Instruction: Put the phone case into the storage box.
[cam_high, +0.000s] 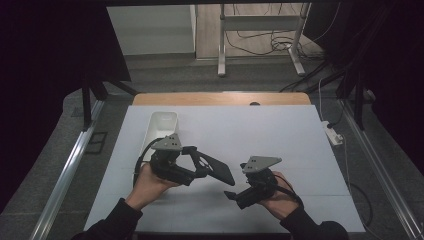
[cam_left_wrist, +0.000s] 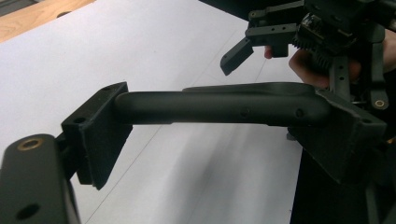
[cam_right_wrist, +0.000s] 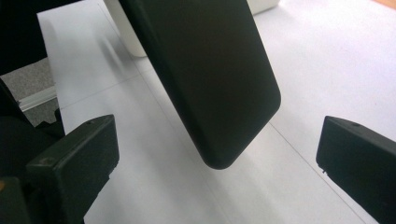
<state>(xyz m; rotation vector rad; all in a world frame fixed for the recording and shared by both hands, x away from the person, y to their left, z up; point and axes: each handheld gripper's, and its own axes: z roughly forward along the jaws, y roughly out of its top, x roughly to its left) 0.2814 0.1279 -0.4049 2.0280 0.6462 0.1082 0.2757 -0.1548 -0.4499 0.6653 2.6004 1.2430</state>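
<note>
My left gripper (cam_high: 200, 166) is shut on a black flat slab (cam_high: 217, 170) with rounded corners, held above the white table cover (cam_high: 260, 135). In the left gripper view the slab (cam_left_wrist: 224, 106) shows edge-on, spanning from one pad to the other of that gripper (cam_left_wrist: 222, 136). Its free end points toward my right gripper (cam_high: 232, 195), which is open a little to the right. The right gripper view has the slab's rounded end (cam_right_wrist: 210, 79) hanging between the wide-apart jaws of the right gripper (cam_right_wrist: 217, 158), touching neither pad.
A white oblong bin (cam_high: 162, 125) stands at the back left of the cover, behind the left hand. The wooden table edge (cam_high: 220, 98) runs along the back. A power strip (cam_high: 333, 133) lies on the floor at the right, and a metal stand (cam_high: 260, 30) is beyond the table.
</note>
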